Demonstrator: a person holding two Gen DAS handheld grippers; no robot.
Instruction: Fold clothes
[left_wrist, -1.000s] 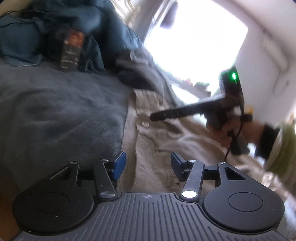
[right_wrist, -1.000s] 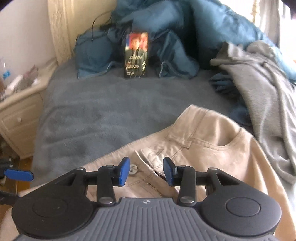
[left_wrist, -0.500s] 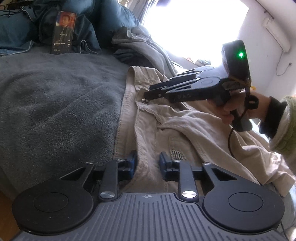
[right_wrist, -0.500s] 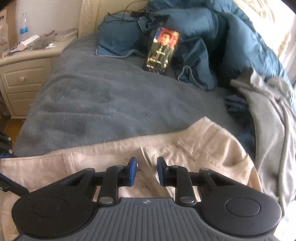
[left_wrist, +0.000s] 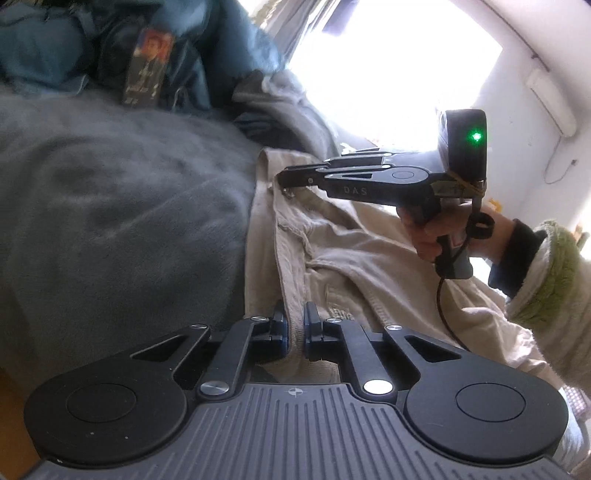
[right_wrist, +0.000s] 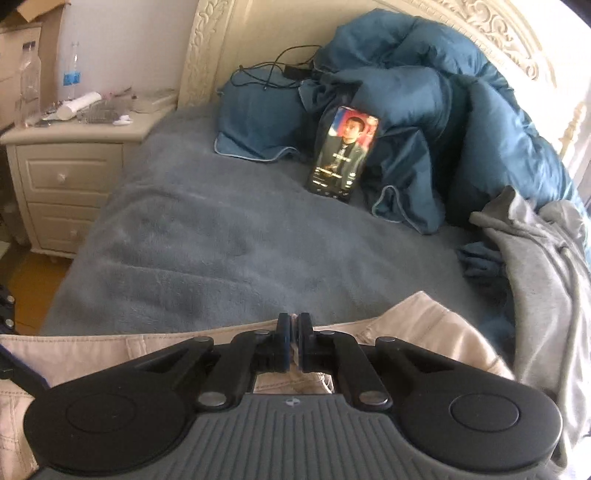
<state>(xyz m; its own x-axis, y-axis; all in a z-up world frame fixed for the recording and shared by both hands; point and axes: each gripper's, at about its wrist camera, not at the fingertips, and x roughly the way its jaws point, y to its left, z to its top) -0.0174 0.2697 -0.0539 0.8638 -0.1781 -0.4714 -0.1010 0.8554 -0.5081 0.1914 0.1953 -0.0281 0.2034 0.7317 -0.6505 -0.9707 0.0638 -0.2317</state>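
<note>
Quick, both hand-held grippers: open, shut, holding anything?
Left hand-held gripper: shut on the beige trousers.
Right hand-held gripper: shut on the trousers' waistband edge.

My left tool (left_wrist: 295, 332) pinches the waistband edge of beige trousers (left_wrist: 354, 258) lying on a bed with a grey-blue blanket (left_wrist: 122, 206). Farther along the waistband, my right tool (left_wrist: 286, 182), held in my hand (left_wrist: 443, 229), grips the cloth. A phone (left_wrist: 147, 70) leans against blue bedding.
</note>
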